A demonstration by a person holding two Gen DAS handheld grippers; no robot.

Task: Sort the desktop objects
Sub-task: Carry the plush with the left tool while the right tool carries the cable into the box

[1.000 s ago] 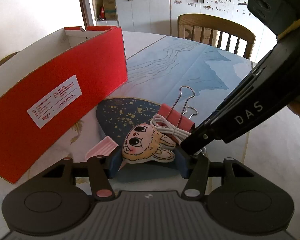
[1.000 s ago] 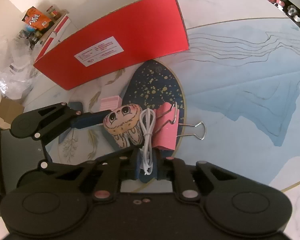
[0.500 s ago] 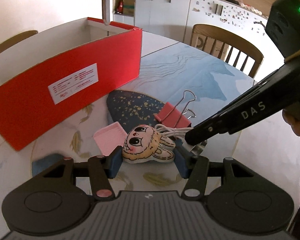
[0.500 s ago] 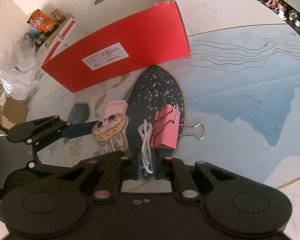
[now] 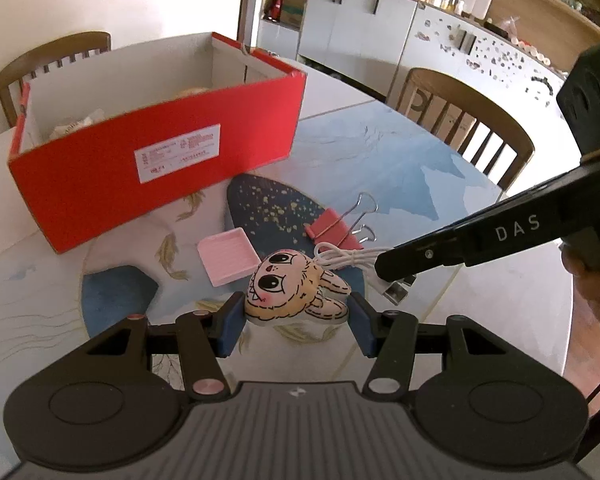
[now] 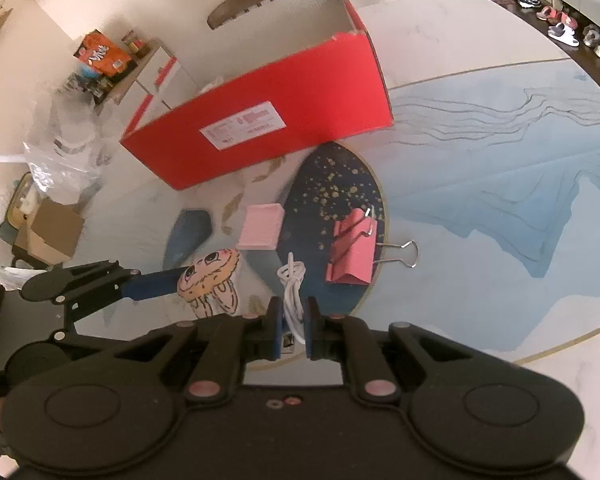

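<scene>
Both grippers are loaded, and the step in hand appears to be the carry to the box. The left gripper (image 5: 296, 322) has its jaws closed partway on a flat cartoon-faced toy (image 5: 294, 294), one blue pad on each side of it, and the toy hangs clear of the bench (image 5: 480, 308). The right gripper (image 6: 291, 330) has its jaws pinched nearly together on a coiled white cable (image 6: 293, 284), whose loose plug end (image 5: 396, 291) dangles beneath it in the left view.

The open red box (image 5: 152, 168) stands beyond both loads on the far side of the bench. The next move likely calls for lifting each load over the near red wall, then easing the jaws apart above the white inside so that toy and cable drop in without catching the rim; the dangling plug could snag there.

Lying on the bench are a pink binder clip (image 6: 350, 250) and a small pink pad (image 6: 260, 227), neither gripped.

The near wall hides most of the box's inside; a pale shape or two show above it, too blurred to name. The right wrist view is smeared, so I cannot tell how firmly the cable sits between the pads.
</scene>
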